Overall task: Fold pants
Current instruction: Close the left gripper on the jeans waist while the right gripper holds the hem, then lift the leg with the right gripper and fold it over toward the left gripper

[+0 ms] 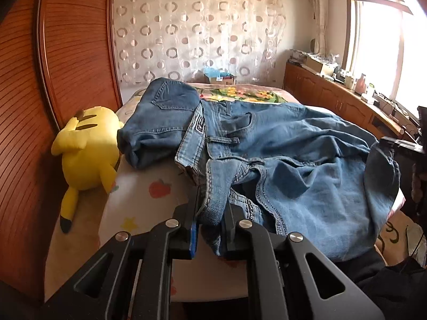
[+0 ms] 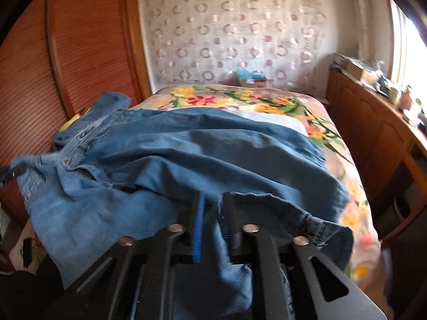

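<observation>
Left fingers (image 1: 210, 229): your nearest thing in the left wrist view; they are clenched on a bunched fold of the jeans (image 1: 280, 160) at the waistband end, with denim pinched between the pads.
Right fingers (image 2: 213, 226): parted, with a strip of denim hanging loose in the gap; a blue pad shows bare on the left finger, so judge this hand as no longer gripping.
Where the pants lie: the jeans are spread in a rumpled heap on the near part of the bed (image 2: 355, 186), straight ahead of both pairs of fingers and draped over the right one.
Long axis: it runs across you, waistband and fly toward your left hand, the hemmed leg opening (image 2: 325, 226) toward your right.
Nearer hand: your right is nearer the hem, your left already has the waist; any fold from here probably turns on the right hand retaking the leg end.
Beside the pants: a yellow plush toy (image 1: 88, 149) lies at the left edge of the bed, just beside the far waistband flap, and could be nudged if you swing denim that way.
Farther off: the floral bedspread (image 2: 240, 98) is bare beyond the jeans, giving you room to lay them flat.
Far end: a small box (image 2: 252, 80) stands by the curtain (image 2: 226, 32); a wooden cabinet (image 2: 373, 133) runs along the right, well apart.
</observation>
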Available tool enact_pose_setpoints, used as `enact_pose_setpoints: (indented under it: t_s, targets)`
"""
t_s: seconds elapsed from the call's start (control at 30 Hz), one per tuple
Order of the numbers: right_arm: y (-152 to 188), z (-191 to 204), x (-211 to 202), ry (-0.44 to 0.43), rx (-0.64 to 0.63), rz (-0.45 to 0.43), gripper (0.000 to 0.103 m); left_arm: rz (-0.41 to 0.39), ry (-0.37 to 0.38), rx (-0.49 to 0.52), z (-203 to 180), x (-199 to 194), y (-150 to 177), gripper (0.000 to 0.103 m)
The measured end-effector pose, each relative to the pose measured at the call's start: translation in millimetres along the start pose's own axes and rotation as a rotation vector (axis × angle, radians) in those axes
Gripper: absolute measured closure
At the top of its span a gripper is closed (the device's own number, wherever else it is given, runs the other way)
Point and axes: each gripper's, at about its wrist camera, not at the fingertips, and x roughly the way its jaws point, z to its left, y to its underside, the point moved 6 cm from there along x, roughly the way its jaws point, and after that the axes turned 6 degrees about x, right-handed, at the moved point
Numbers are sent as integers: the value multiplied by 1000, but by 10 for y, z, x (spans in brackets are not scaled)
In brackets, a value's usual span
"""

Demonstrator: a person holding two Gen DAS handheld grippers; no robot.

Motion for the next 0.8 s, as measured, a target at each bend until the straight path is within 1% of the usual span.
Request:
enact_pose_setpoints:
  t_s: [0.03,0.07,0.13,0.2,0.3,0.43,0.53,0.57,0.67,0.73,0.77,0.8]
  targets:
    - [3,-27,-60,15,10,-12,65,2,1,-4,10,1,8,89]
    - [16,-83,-129,35,21,-23,62,4,2,-7,18,5,11,89]
    - [98,-147,-264,64,49,-33,60,6,1,-10,10,15,14,89]
    - [203,-121,-327,81,71,-23,60,10,4,-12,5,33,28,89]
    - [461,-154,-403,83,103,11,60,16,5,-10,4,63,32,89]
    - [630,-105,-317,69,143,58,60,25,5,-8,11,96,60,89]
    - [660,-80,-206,76,164,90,60,31,3,-13,28,109,83,89]
    - [649,-119,-216,79,170,98,60,33,2,-14,36,118,90,89]
    - [570,-165,-48,91,180,118,60,39,2,-20,59,149,110,89]
    - [528,-207,-61,106,179,133,60,40,4,-24,69,165,124,89]
    - [538,-225,-27,115,178,139,64,44,4,-25,73,175,137,89]
    - [539,-229,-11,120,174,146,77,44,4,-25,71,176,143,89]
